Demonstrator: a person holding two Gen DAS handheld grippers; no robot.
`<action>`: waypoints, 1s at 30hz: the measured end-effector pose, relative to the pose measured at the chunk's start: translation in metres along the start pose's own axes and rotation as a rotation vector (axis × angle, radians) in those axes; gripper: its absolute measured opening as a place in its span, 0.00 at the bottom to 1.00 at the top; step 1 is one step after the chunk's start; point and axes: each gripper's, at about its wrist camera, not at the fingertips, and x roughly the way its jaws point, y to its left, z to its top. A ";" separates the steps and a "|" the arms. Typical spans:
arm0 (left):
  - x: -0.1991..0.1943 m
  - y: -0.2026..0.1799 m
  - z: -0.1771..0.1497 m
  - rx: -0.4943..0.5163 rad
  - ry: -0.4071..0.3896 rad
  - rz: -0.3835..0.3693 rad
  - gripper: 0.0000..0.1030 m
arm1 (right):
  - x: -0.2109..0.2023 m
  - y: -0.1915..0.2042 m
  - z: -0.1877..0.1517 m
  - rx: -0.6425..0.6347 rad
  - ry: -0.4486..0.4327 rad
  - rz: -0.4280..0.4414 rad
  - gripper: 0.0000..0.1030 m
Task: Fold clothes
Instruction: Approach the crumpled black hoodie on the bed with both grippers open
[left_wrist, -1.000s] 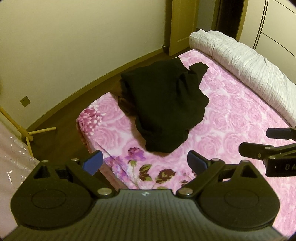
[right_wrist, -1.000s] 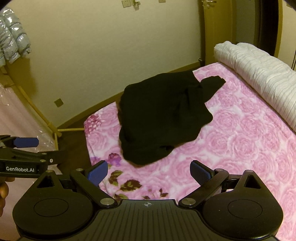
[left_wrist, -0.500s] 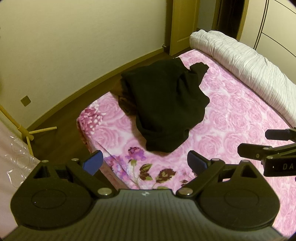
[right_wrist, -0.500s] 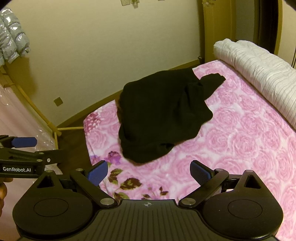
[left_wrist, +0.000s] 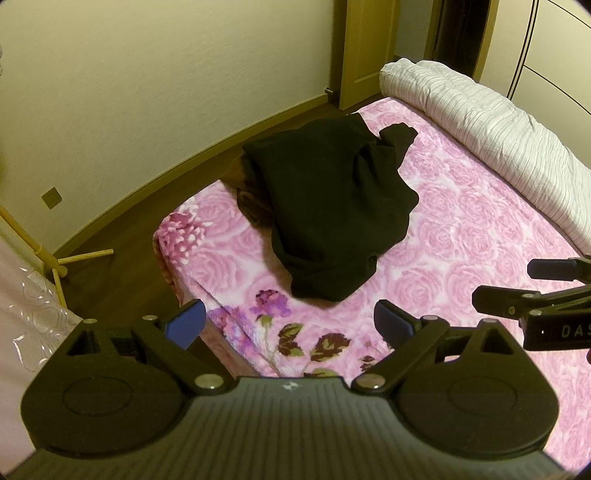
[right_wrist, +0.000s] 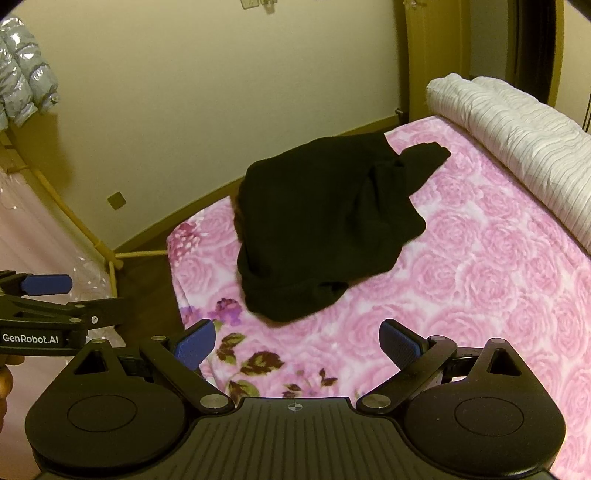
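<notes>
A cream wall (left_wrist: 147, 92) fills the upper left of both views, with a brown floor (left_wrist: 122, 280) curving below it. The bed (left_wrist: 480, 236), covered in pink rose print, takes up the centre and right of each frame, its near corner with darker purple flowers sitting just above the gripper bodies. A rolled white quilt (left_wrist: 491, 136) runs along the bed's far edge at the upper right. A black garment (left_wrist: 332, 210) lies crumpled in a heap on the bed near its left edge, about the middle of each frame; one sleeve (right_wrist: 424, 158) pokes out toward the quilt, and the lower end bunches toward the bed's near corner. At the lower left stands a wooden rack (right_wrist: 88, 236) draped in clear plastic, and a silver puffer jacket (right_wrist: 26, 77) hangs at the upper left of the right wrist view. The left gripper (left_wrist: 288, 325) hovers low in its own frame, blue pads spread wide with nothing between them, above the bed's near corner and apart from the garment. The right gripper (right_wrist: 297, 343) sits likewise, spread wide and empty, over the flowered corner. Each gripper shows at the other view's edge. A small wall socket (left_wrist: 50, 197) sits at the left, just above the floor.
</notes>
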 end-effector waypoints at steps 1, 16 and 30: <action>0.000 0.000 0.000 0.000 0.001 0.000 0.93 | 0.000 0.000 0.000 0.000 0.001 0.001 0.95; -0.001 -0.006 -0.002 0.003 0.015 0.016 0.93 | 0.007 -0.002 0.001 -0.006 0.019 0.027 0.95; 0.000 -0.017 -0.003 0.033 0.049 0.030 0.93 | 0.015 -0.018 -0.002 0.025 0.037 0.071 0.95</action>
